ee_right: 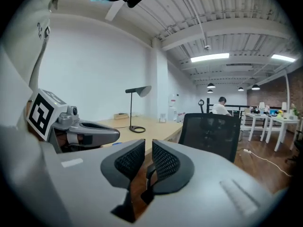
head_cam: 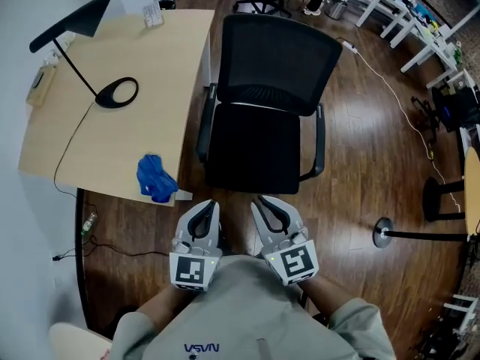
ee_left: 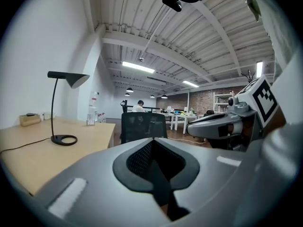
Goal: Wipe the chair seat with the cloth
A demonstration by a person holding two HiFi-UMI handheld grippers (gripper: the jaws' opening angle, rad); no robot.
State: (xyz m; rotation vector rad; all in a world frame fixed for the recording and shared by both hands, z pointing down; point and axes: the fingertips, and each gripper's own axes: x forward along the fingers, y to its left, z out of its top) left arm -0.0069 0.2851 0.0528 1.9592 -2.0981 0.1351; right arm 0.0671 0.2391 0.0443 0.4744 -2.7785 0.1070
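The blue cloth [head_cam: 156, 178] lies crumpled on the wooden desk [head_cam: 161, 73], near its front right corner. The black office chair [head_cam: 259, 111] stands right of the desk, and its seat [head_cam: 253, 154] is bare. Both grippers are held close to the person's body, just short of the seat's front edge. My left gripper [head_cam: 206, 205] [ee_left: 152, 142] is shut with nothing in it, and the cloth lies up and to its left. My right gripper [head_cam: 262, 201] [ee_right: 148, 146] stands a narrow gap open with nothing between its pads. The chair's mesh back [ee_left: 143, 126] [ee_right: 211, 130] rises ahead of both.
A black desk lamp [head_cam: 114, 92] stands on the desk, its cord trailing off the front edge. A white cable [head_cam: 390, 96] runs over the wooden floor to the right. A round stand base [head_cam: 384, 232] sits at right. White tables [head_cam: 405, 6] are at the far back.
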